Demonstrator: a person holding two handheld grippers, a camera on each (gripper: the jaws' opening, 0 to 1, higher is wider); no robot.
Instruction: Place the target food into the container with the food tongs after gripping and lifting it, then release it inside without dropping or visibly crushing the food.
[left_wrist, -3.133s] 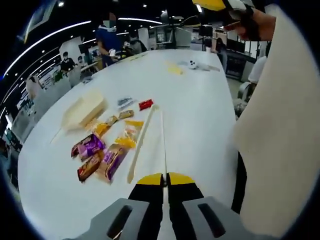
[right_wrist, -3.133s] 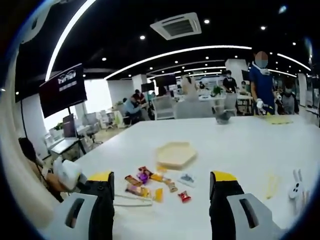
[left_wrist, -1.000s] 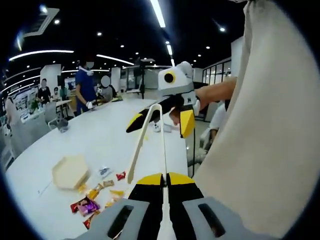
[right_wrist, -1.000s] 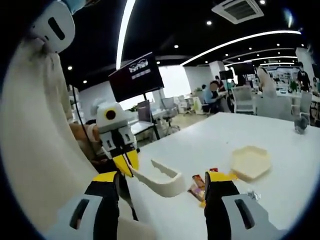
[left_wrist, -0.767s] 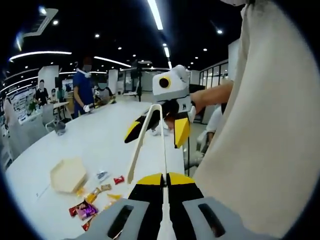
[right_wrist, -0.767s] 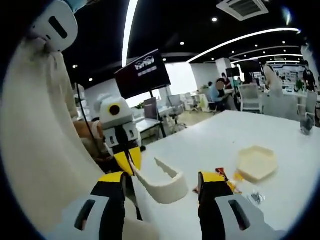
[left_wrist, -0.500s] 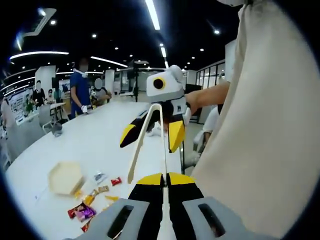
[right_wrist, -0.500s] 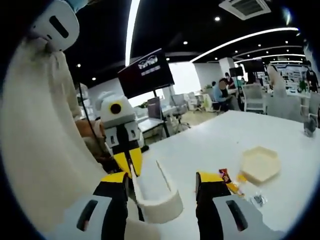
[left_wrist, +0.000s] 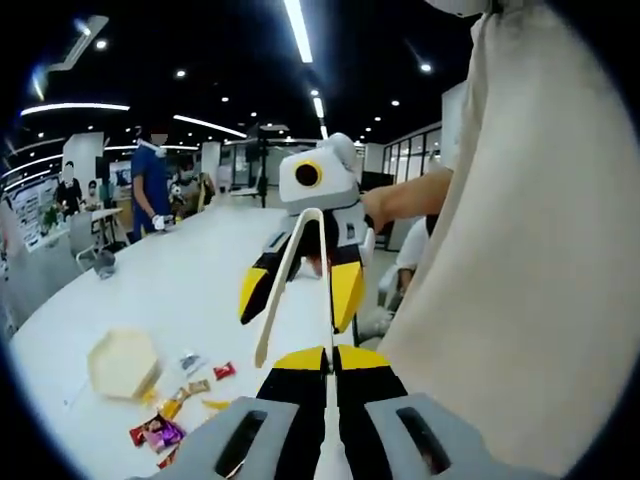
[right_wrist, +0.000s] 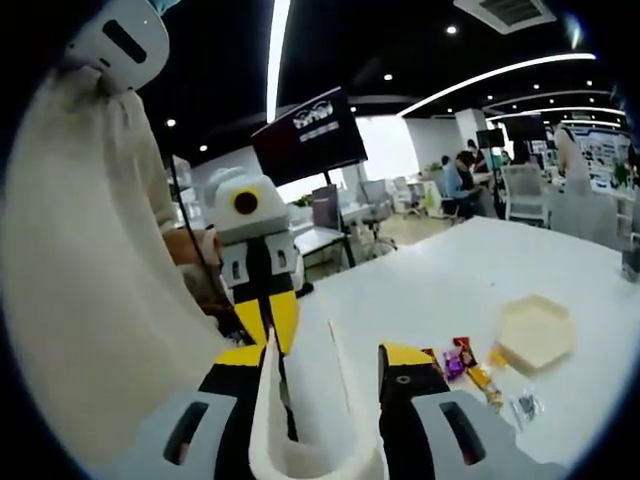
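Left gripper fingers pinch the tongs closed; right gripper fingers straddle the tongs' bend, open, above the bench with snacks and tray.

The left gripper, jaws closed on cream food tongs, holds them above a white table as the right gripper straddles their 2 arms; snack packets lie beside a hexagonal container.

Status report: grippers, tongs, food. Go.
Left gripper shut on tongs. Right gripper open, jaws astride the tongs. Snacks on table beside hexagonal container. Nothing in the way.
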